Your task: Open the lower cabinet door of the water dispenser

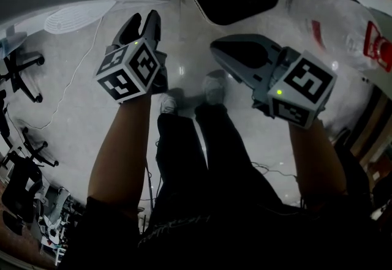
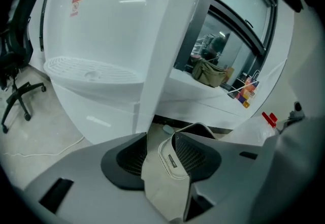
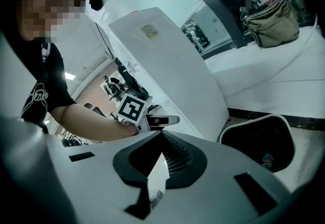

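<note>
Approach to the lower door of the water dispenser, a white panel under the drip tray, seemingly flush and not yet opened. Left gripper released, jaws parted with nothing gripped between them, angled downward toward the cabinet's front corner, near but apart from it. Right gripper clenched on nothing, tips together, off to the side and pointed past the dispenser toward a black-lined bin. No handle discernible from these views. For a clean step: lower the left gripper to the door's free vertical edge, straddle that edge or any recess there with one jaw on each face, and close only after seating the pads squarely. Pull outward along the hinge arc rather than straight back, slowly, to guard against slipping off smooth plastic. Keep the right gripper and both shoes clear of the swing, and watch for the bin nearby. Probable risk: a shallow bite and a lost grip.
</note>
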A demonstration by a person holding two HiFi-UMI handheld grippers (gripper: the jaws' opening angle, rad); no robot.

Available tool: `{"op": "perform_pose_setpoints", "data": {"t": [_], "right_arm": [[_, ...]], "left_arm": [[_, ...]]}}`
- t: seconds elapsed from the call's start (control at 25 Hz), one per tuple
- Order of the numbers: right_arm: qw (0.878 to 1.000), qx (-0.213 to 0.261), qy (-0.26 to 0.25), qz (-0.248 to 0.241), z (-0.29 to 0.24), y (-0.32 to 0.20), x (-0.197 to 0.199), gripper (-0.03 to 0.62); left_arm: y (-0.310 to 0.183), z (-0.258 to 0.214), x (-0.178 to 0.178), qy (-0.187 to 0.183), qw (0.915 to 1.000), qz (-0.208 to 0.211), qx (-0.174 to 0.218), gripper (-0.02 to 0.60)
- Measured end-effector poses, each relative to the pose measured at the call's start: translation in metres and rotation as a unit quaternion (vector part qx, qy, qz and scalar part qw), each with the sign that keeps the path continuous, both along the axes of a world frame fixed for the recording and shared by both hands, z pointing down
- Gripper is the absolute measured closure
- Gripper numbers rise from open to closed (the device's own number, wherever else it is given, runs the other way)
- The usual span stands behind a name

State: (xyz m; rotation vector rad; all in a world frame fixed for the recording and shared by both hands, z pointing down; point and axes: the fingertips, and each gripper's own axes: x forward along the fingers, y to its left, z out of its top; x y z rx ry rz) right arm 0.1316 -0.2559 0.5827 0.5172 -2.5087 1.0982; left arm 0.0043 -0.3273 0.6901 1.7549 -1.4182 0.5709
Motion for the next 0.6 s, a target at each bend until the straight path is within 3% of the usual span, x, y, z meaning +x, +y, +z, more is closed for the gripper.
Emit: {"op": "perform_pose_setpoints", "data": {"t": [0.24, 0.6], "right_arm": [[1.0, -0.021, 0.002, 0.002, 0.011, 0.011, 0.005, 0.582], [1.0, -0.024, 0.006, -0.005, 0.011, 0.012, 0.004, 0.582]], "left_arm": [[-0.01, 0.025, -0.007, -0.026, 0.9994, -0.022, -0.009, 0.332], [-0.033, 0.034, -0.028, -0.068, 0.9959, -0.059, -0.003, 0.304]]}}
